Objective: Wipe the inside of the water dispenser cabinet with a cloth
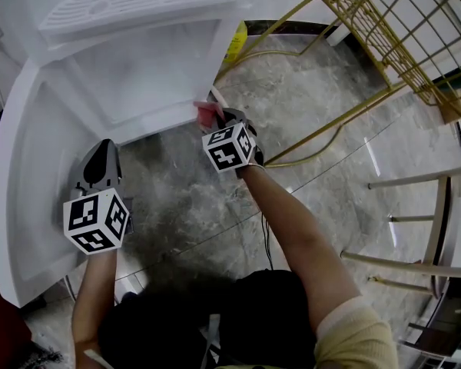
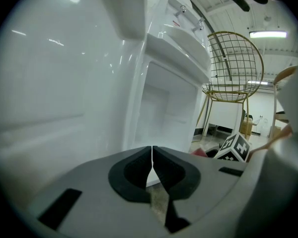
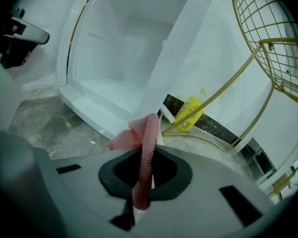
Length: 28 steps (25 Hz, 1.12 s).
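Note:
The white water dispenser (image 1: 138,44) stands with its lower cabinet (image 3: 124,53) open and its door (image 1: 23,198) swung out to the left. My right gripper (image 1: 215,118) is shut on a pink cloth (image 3: 144,152) and sits just outside the cabinet's front right corner, near the floor. The cloth (image 1: 207,114) sticks out past the jaws toward the opening. My left gripper (image 1: 101,164) is shut with nothing in it, close to the inner face of the door (image 2: 54,83). The cabinet's interior (image 2: 164,113) looks bare and white.
A gold wire chair (image 1: 384,37) stands to the right of the dispenser, its legs (image 3: 223,83) close to the right gripper. A yellow tag (image 3: 188,110) lies by the wall base. The floor (image 1: 215,206) is grey marble. White furniture (image 1: 438,206) stands at right.

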Each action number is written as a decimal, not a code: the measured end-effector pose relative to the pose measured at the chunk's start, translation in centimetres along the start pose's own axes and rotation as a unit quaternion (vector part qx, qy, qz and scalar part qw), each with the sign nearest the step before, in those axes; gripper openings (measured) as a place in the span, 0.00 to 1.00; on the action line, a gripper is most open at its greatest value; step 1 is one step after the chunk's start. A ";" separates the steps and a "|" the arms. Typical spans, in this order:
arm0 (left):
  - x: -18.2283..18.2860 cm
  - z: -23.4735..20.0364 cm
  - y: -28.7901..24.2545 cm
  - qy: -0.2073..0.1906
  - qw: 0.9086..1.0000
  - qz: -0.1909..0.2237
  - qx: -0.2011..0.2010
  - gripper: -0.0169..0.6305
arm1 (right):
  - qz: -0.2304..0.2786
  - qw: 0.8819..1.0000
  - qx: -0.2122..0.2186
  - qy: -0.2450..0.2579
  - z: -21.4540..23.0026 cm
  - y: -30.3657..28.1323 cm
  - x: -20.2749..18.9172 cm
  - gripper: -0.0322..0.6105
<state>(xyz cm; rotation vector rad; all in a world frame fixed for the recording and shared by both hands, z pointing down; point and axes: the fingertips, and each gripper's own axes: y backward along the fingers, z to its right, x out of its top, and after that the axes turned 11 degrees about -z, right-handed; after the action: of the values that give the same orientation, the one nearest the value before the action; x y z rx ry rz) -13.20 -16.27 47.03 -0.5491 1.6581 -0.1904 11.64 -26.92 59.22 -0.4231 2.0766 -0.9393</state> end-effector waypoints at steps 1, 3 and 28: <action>0.0 0.0 0.1 0.000 1.000 0.000 0.000 0.05 | 0.000 1.000 -0.001 -0.004 0.2 0.1 0.0 0.09; 0.1 0.0 0.2 0.000 1.000 0.001 0.000 0.05 | 0.002 1.000 -0.005 -0.011 0.6 0.5 -0.1 0.09; 2.5 -0.6 2.0 -0.004 1.000 0.030 0.010 0.05 | 0.172 0.982 0.024 -0.070 0.7 10.6 6.8 0.09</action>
<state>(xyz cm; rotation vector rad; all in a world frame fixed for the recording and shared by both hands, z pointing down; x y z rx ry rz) -14.43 -15.75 44.04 -0.4849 1.6604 -0.1606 8.18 -24.07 47.46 -0.0944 1.9161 -0.7292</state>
